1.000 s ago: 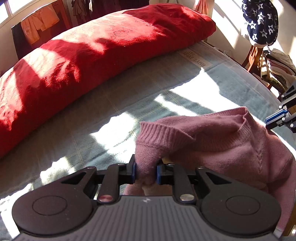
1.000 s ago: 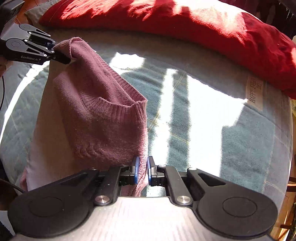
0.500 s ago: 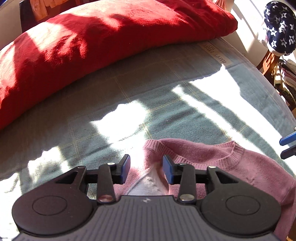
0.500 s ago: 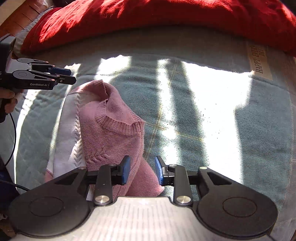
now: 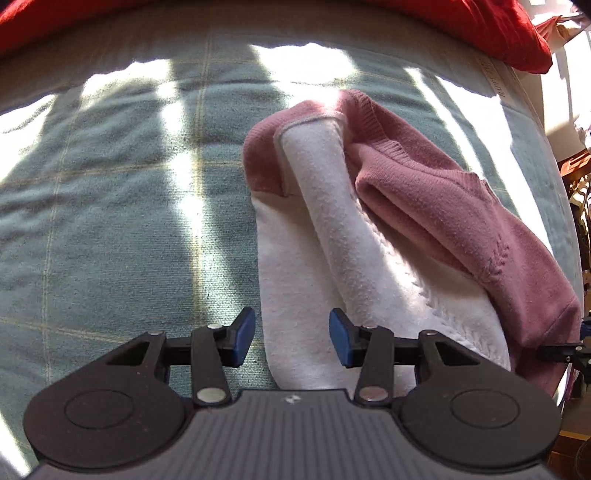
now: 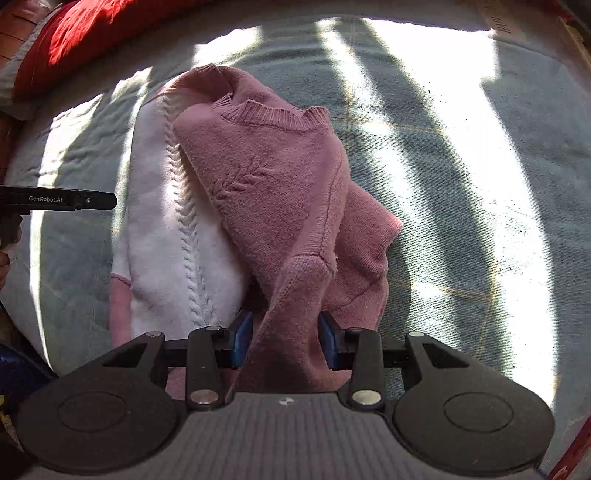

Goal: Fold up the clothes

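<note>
A pink and white knit sweater (image 5: 424,192) lies in a crumpled heap on the bed, its ribbed collar (image 6: 273,114) toward the far side. My left gripper (image 5: 291,334) points down over the white part, jaws opening; the cloth lies under the gap and the pads do not touch it. My right gripper (image 6: 284,336) hovers over the pink side, jaws opening too, with a loose pink fold standing between the blue pads. In the right wrist view the left gripper (image 6: 107,201) shows edge-on at the left, beside the white part.
The bed wears a grey-green checked blanket (image 5: 110,203) striped with sunlight. A long red pillow (image 5: 480,26) runs along its far edge and shows again as a red pillow (image 6: 62,40) at the upper left. Furniture and clothes stand past the bed's right edge (image 5: 576,177).
Both grippers were shut on the lifted sweater a second ago. They have let go, their jaws stand apart, both have sunk toward the bed, and the sweater has dropped into a heap.
</note>
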The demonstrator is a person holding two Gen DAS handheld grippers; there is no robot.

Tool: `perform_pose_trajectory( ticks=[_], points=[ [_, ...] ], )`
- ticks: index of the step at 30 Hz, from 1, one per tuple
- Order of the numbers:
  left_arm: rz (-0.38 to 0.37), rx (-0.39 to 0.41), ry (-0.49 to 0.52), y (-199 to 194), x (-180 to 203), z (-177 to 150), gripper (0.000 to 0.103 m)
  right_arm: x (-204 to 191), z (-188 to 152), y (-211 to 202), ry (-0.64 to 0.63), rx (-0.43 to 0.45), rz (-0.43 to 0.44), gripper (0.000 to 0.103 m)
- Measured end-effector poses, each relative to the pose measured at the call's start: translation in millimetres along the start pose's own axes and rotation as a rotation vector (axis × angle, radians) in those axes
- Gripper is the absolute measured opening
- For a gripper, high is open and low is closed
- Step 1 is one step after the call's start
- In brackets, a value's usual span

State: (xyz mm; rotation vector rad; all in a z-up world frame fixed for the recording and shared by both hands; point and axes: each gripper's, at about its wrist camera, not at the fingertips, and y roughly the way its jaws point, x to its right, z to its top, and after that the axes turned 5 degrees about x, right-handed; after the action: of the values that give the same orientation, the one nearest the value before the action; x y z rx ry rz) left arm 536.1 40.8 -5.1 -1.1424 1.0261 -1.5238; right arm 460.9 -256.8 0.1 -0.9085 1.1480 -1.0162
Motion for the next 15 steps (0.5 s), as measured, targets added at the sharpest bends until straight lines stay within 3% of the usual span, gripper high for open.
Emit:
perform_pose_trajectory(
  ticks=[2, 5, 15],
  points=[
    [-0.007, -0.014, -0.019, 0, 1, -11, 0.044, -4, 1, -1, -0.037, 0.004, -0.030, 0.041],
    [-0.020, -0.025, -0.049, -3, 4, -23, 0.044, -1, 8, -5, -0.072, 0.009, -0.072, 0.021],
    [0.006, -0.011, -0.105, -24, 9, -44, 0.044, 31, 50, -28, -0.262, 0.068, -0.215, 0.010]
  ],
)
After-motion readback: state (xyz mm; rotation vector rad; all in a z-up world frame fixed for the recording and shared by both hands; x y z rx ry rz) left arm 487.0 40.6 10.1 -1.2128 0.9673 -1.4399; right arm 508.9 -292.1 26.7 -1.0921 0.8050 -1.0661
